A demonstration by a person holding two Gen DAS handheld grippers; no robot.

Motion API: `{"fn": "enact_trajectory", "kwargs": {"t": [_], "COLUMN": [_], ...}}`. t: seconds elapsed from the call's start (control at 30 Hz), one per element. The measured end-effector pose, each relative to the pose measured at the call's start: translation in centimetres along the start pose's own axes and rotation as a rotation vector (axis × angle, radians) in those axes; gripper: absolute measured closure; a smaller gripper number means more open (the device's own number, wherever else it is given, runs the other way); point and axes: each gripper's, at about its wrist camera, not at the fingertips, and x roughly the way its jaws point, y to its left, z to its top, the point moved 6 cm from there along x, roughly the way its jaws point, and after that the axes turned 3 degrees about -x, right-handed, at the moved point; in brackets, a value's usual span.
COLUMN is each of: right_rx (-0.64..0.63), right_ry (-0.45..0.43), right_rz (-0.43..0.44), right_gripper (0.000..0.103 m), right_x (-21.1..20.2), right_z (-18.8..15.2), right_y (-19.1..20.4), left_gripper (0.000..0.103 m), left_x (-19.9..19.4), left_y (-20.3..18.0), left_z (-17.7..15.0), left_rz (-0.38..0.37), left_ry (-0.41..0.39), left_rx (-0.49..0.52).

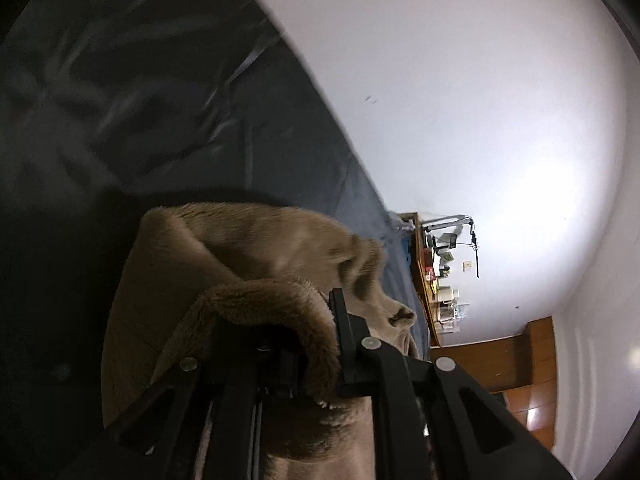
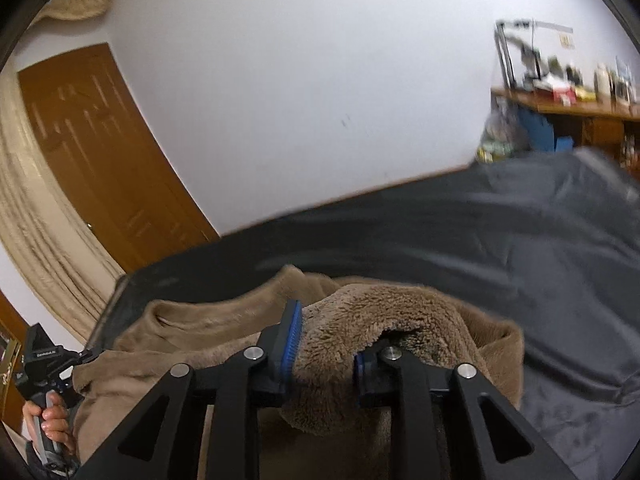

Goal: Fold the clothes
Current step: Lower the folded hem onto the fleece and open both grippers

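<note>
One brown fleece garment (image 2: 400,320) on dark bedsheet (image 2: 520,240); two hand-held grippers, left hand-held gripper (image 1: 304,344), right hand-held gripper (image 2: 326,356), each pinching its fleece edge.

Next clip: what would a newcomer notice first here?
A brown fleece garment fills the foreground of both views, bunched on a dark sheet. The right gripper has the fleece between its blue-padded jaws; the left gripper is shut on another fold. Behind stands a white wall.

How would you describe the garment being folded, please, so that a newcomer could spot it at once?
Start at the bed covered by a dark grey sheet beside the white wall. On the sheet lies a tan fleece garment; it is the only light, fuzzy thing there, with its plush lining turned outwards.
</note>
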Motion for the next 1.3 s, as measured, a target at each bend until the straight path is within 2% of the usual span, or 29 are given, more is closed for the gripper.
{"fn": "enact_trajectory", "kwargs": {"t": [0.03,0.1,0.13,0.17,0.2,0.27,0.3,0.43,0.57,0.7,0.73,0.87,1.0,1.07,1.13,1.2,1.3], "right_rx": [0.010,0.036,0.049,0.057,0.053,0.033,0.021,-0.062,-0.170,-0.218,-0.222,-0.191,-0.113,-0.044,0.007,0.025,-0.017], "right_ry": [0.005,-0.001,-0.004,-0.001,-0.006,-0.034,-0.051,-0.134,-0.153,-0.108,-0.087,-0.017,-0.023,-0.038,-0.057,-0.056,-0.009], "right_rz": [0.012,0.051,0.070,0.081,0.090,0.105,0.103,0.077,0.009,-0.009,-0.007,-0.013,0.052,0.087,0.080,0.048,0.051], "right_gripper": [0.070,0.051,0.035,0.026,0.026,0.026,0.025,0.025,0.025,0.024,0.021,0.021,0.021,0.021,0.021,0.021,0.021], "right_x": [0.4,0.7,0.9,0.8,0.4,-0.4,-0.9,-2.4,-2.3,-1.0,-0.5,0.6,-0.3,-0.5,-0.3,0.2,1.1], "right_z": [-0.3,-0.8,-1.1,-1.3,-1.2,-0.6,-0.3,0.9,0.5,-0.2,-0.4,-0.9,0.3,1.7,3.0,3.7,2.9], "right_y": [-0.3,-0.7,-1.0,-1.2,-1.3,-1.2,-1.0,0.1,1.8,2.6,2.7,1.8,1.1,0.5,-0.1,-0.5,0.0], "left_gripper": [0.084,0.076,0.068,0.057,0.051,0.027,0.023,0.022,0.021,0.021,0.021,0.021,0.021,0.021,0.021,0.021,0.021], "left_x": [0.0,-0.2,-0.2,-0.2,-0.3,-1.1,-1.6,-3.9,-4.0,-4.0,-3.6,-1.9,-0.6,-0.5,-0.3,0.1,0.4], "left_y": [0.2,0.0,-0.2,-0.6,-0.9,-2.1,-2.4,-4.2,-5.2,-5.2,-5.1,-3.3,-3.1,-3.0,-2.8,-2.1,-1.5], "left_z": [0.1,0.1,0.1,0.0,-0.1,-0.3,-0.3,-0.2,-0.8,-0.9,-0.5,0.0,0.8,2.0,3.2,3.4,2.8], "left_rz": [-0.024,-0.065,-0.078,-0.092,-0.106,-0.156,-0.182,-0.271,-0.268,-0.265,-0.251,-0.170,-0.148,-0.151,-0.155,-0.123,-0.093], "left_ry": [0.008,0.011,0.008,0.003,-0.004,-0.033,-0.053,-0.126,-0.153,-0.176,-0.173,-0.136,-0.085,-0.100,-0.120,-0.119,-0.103], "left_rx": [-0.012,-0.007,0.004,0.018,0.032,0.056,0.058,0.116,0.174,0.200,0.193,0.106,-0.005,-0.053,-0.100,-0.128,-0.126]}}
